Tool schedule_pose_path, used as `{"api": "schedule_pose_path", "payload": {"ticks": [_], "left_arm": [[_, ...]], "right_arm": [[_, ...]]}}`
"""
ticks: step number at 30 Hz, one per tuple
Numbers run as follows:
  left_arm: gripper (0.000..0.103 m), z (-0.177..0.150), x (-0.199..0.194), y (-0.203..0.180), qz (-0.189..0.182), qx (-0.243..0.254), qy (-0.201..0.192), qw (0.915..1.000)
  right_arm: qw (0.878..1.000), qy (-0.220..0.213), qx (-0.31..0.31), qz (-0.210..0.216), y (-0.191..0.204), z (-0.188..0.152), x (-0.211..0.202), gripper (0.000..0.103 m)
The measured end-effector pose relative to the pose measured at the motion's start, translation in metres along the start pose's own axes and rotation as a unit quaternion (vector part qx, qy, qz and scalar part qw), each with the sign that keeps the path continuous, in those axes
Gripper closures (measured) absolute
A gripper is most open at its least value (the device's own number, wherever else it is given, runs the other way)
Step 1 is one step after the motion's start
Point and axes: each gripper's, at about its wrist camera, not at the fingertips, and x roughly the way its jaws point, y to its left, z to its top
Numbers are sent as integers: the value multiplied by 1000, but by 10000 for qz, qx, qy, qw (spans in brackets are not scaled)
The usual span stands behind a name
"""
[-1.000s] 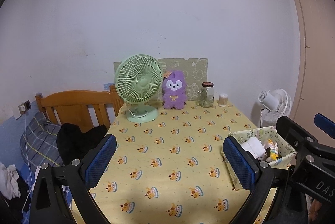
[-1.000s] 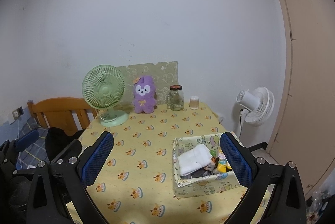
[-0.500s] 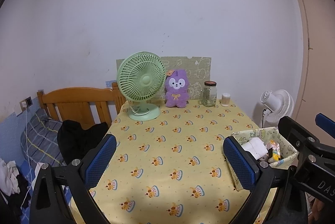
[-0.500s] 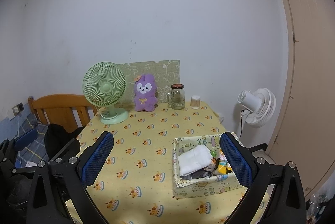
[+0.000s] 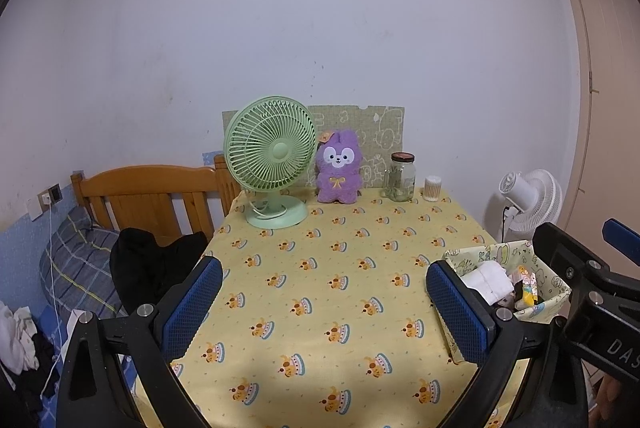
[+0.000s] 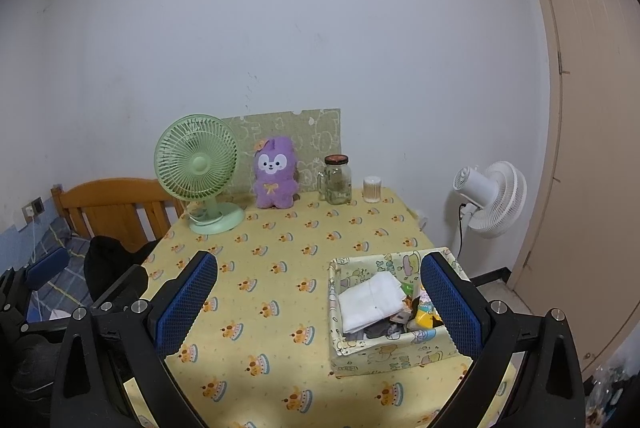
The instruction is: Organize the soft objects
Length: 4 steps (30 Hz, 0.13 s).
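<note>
Both the left gripper (image 5: pixel 324 304) and right gripper (image 6: pixel 320 304) gaped empty; the fabric box (image 6: pixel 400 346) seemed filled, the purple plush (image 6: pixel 275 173) remaining out on the bench (image 6: pixel 280 268).

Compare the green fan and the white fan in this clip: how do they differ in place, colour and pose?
The green fan stands on the table, on a round base beside the purple plush; the white fan stands off the table, by the door. The green fan's grille faces the cameras; the white fan shows its back, with the motor housing towards us. A cord hangs below the white fan. Both have round grilles and stand upright.
</note>
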Motion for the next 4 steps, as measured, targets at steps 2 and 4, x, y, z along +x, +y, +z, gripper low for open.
{"api": "schedule_pose_path", "payload": {"ticks": [2, 4], "left_arm": [[0, 0, 0, 0, -16, -3, -8, 10000], [0, 0, 2, 0, -31, -11, 9, 10000]], "right_arm": [[10000, 12, -6, -7, 0, 0, 1, 0], [10000, 34, -1, -9, 0, 0, 3, 0]]}}
